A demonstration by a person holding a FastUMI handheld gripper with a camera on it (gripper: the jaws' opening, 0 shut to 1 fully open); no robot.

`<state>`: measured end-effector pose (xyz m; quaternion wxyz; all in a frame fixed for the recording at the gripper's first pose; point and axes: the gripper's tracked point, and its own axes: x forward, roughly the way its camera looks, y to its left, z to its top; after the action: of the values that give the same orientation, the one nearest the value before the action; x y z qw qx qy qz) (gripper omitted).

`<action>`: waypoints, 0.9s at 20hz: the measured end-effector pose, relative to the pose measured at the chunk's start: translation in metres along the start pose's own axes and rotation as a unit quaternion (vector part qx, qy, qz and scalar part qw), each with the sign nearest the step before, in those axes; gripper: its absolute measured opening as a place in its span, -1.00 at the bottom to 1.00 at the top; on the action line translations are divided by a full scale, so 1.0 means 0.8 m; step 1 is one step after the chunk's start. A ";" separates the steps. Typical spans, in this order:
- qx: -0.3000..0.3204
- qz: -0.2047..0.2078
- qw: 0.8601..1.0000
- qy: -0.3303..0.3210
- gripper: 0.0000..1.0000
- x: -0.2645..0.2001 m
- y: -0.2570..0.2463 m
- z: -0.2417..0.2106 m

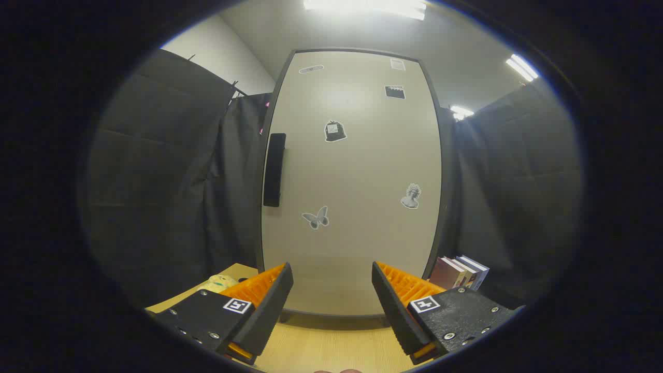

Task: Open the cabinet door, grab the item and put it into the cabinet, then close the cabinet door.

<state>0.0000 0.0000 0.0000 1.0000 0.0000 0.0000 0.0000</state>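
The pale, sticker-dotted cabinet door with its black bar handle stands closed just beyond the tongs, whose fingers gape apart over the light wooden table.

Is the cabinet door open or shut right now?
Shut. The cabinet door sits flat inside its dark frame, showing no inside, with its handle untouched. The gripper waits in front, jaws open and empty.

We see our hand-held gripper from just behind its two wedge-shaped fingers, which stand apart with nothing between them. Ribbed pads line their backs. Each finger joins a flat, textured mounting block studded with silver screws and bearing a small square black-and-white marker.
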 end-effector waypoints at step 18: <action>0.034 -0.006 0.999 0.018 0.90 0.011 -0.007 0.011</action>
<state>0.0090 -0.0057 0.0091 0.9993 0.0338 0.0176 -0.0063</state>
